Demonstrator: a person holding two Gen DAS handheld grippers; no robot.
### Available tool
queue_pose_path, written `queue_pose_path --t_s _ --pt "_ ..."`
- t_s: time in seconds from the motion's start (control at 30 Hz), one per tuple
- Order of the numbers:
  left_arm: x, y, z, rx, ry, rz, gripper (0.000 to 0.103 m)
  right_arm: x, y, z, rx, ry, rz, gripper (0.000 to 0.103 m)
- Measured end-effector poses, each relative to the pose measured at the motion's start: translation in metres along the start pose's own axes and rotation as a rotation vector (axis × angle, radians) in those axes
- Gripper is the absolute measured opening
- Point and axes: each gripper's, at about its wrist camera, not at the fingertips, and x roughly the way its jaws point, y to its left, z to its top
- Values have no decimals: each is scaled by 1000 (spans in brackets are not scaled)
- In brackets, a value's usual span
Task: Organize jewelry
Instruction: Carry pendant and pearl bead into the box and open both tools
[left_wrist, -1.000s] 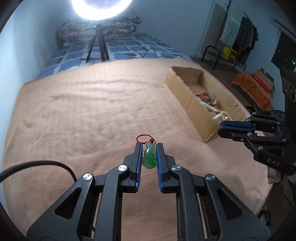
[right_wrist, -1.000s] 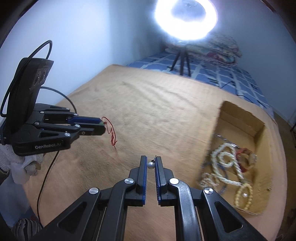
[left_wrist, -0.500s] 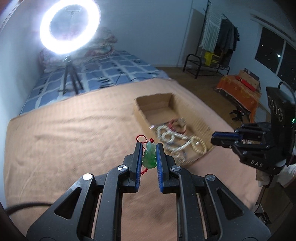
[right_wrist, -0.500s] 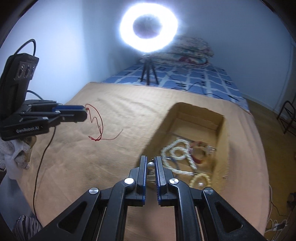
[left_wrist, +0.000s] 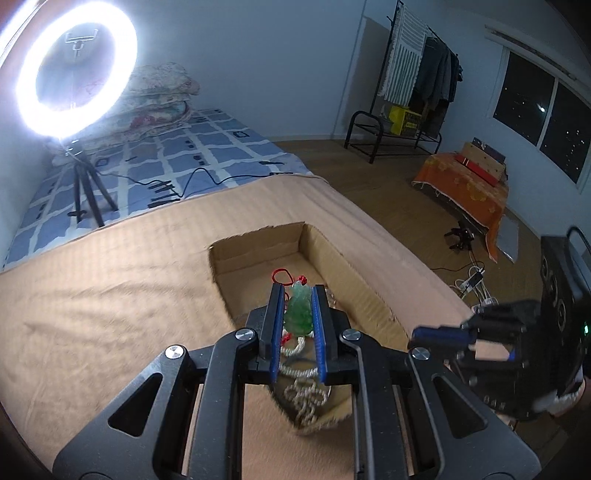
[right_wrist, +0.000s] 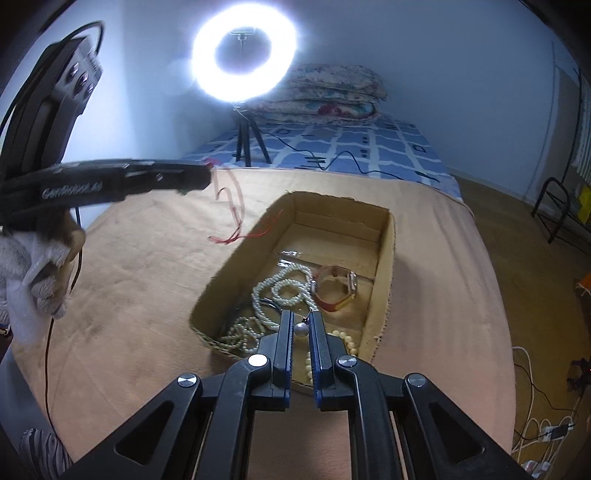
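Note:
My left gripper (left_wrist: 298, 295) is shut on a green jade pendant (left_wrist: 300, 314) with a red cord, held above the cardboard box (left_wrist: 347, 269). In the right wrist view the left gripper (right_wrist: 199, 177) hangs over the box's left wall with the red cord (right_wrist: 232, 206) dangling blurred. My right gripper (right_wrist: 301, 321) is shut on a small silver pearl bead (right_wrist: 301, 329) above the box's (right_wrist: 384, 288) near end. It also shows in the left wrist view (left_wrist: 439, 336). Inside the box lie pearl necklaces (right_wrist: 280, 291) and a red-strapped watch (right_wrist: 336, 288).
The box sits on a tan blanket (right_wrist: 147, 277) over a bed. A ring light on a tripod (right_wrist: 243, 62) stands at the bed's far end, with folded quilts (right_wrist: 325, 92) behind it. The floor to the right holds a clothes rack (left_wrist: 413, 88) and cables.
Both grippers have moved toward the box and now hang over it, each keeping hold of its piece. The red cord swings with the left gripper's motion.

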Motion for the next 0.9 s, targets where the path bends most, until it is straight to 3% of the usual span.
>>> queue_pose_path --t_s 0.47,0.9 --pt "77 4 -2 -27 76 61 13 34 -14 -7 38 39 11 6" --pt "94 8 -14 -53 109 71 13 56 -22 -10 52 84 -7 6"
